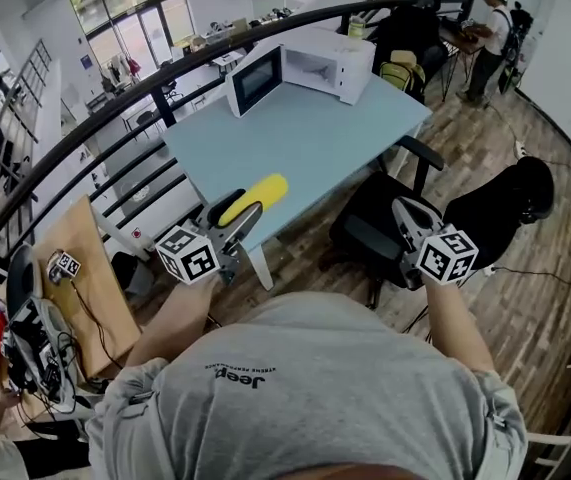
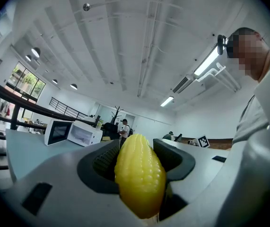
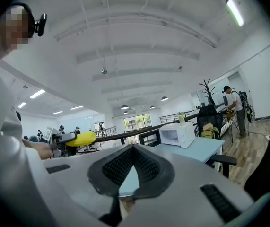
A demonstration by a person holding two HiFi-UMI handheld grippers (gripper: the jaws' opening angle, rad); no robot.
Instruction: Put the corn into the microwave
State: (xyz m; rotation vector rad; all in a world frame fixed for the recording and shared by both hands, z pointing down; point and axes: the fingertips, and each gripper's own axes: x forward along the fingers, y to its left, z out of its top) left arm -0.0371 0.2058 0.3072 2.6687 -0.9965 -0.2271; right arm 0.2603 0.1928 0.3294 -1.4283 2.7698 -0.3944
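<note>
The person's grey shirt (image 1: 315,388) fills the near edge of the head view. Beyond it, the pale blue bench (image 1: 315,148) runs away to the far end, where the white microwave (image 1: 310,68) stands with its door swung open to the left.

The left gripper (image 1: 240,220) is clamped on the corn (image 1: 255,198) and holds it roughly level over the near left corner of the bench, well apart from the microwave. The right gripper (image 1: 408,215) hangs to the right off the bench, its jaws together at the tips with nothing between them.

The corn looks like a moulded yellow cob, so probably light and stiff. Its ribbed kernels give the pads some bite, but the glossy, tapering body could swivel or slide. A hold across the thick middle seems safest, and the present grip sits nearer one end.
</note>
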